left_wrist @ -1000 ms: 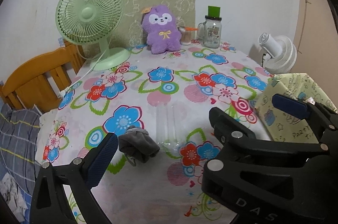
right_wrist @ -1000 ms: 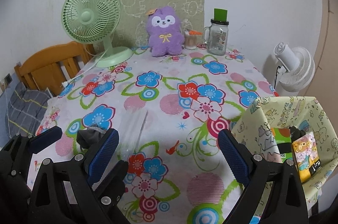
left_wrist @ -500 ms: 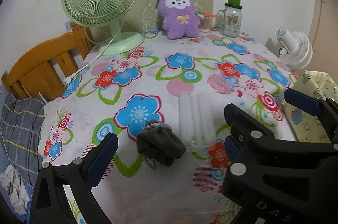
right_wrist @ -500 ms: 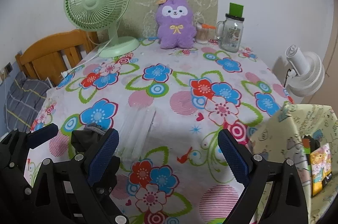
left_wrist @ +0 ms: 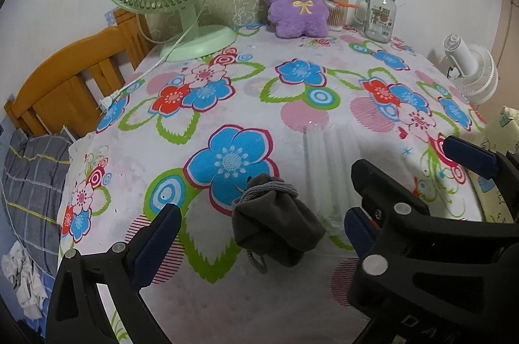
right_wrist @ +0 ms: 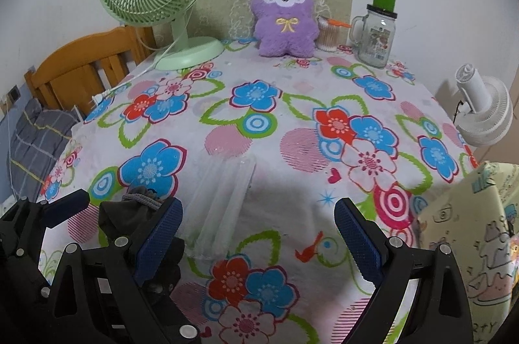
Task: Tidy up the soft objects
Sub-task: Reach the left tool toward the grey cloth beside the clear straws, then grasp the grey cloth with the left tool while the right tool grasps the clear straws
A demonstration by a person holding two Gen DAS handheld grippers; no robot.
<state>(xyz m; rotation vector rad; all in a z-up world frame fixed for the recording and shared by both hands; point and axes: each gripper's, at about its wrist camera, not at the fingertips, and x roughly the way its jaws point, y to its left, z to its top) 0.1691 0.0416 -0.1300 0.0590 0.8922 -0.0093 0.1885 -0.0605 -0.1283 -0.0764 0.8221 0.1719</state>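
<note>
I had the left gripper (left_wrist: 259,230) spread wide around the rolled dark-grey fabric sock bundle (left_wrist: 275,224), lying near on the floral tablecloth (left_wrist: 292,104); the right gripper (right_wrist: 258,233) gaped empty. Closing off-centre risked squeezing the bundle out, or pinching cloth.

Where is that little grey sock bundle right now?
In the left wrist view, the grey sock bundle lies on the flowered tablecloth, between the open left tongs, just below a big blue flower.

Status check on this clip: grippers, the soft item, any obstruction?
Left gripper open, straddling grey sock bundle, no contact. Right gripper open, empty, alongside. Bundle on floral tablecloth. Nothing blocking it.
</note>
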